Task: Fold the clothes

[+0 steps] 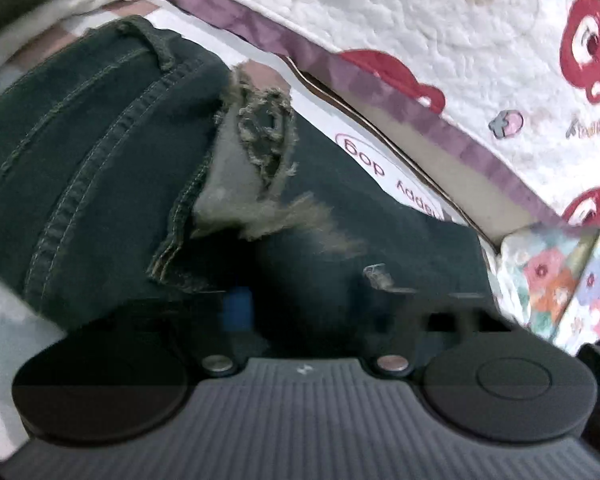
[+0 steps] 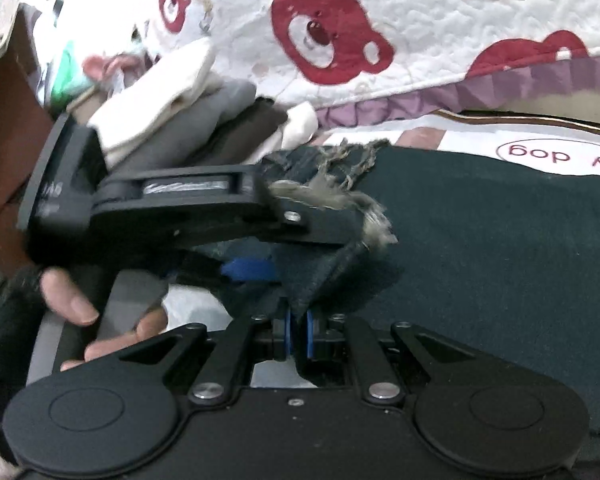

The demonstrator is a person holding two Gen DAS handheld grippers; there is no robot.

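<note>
The right tool (image 2: 298, 336) is closed tight on a corner of the dark jeans (image 2: 480, 248). Just ahead, the left tool (image 2: 320, 236) pinches the frayed hem (image 2: 352, 196). The jeans lie on the bed.

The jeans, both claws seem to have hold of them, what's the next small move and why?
Probably carry the pinched frayed hem across the jeans and lay it flat: the right claw is shut on a denim fold, and the left claw grips beside it.

Dark jeans (image 1: 100, 168) bury the left gripper's fingertips (image 1: 240, 304); the sheet's lettering (image 2: 560, 156) is cut off
</note>
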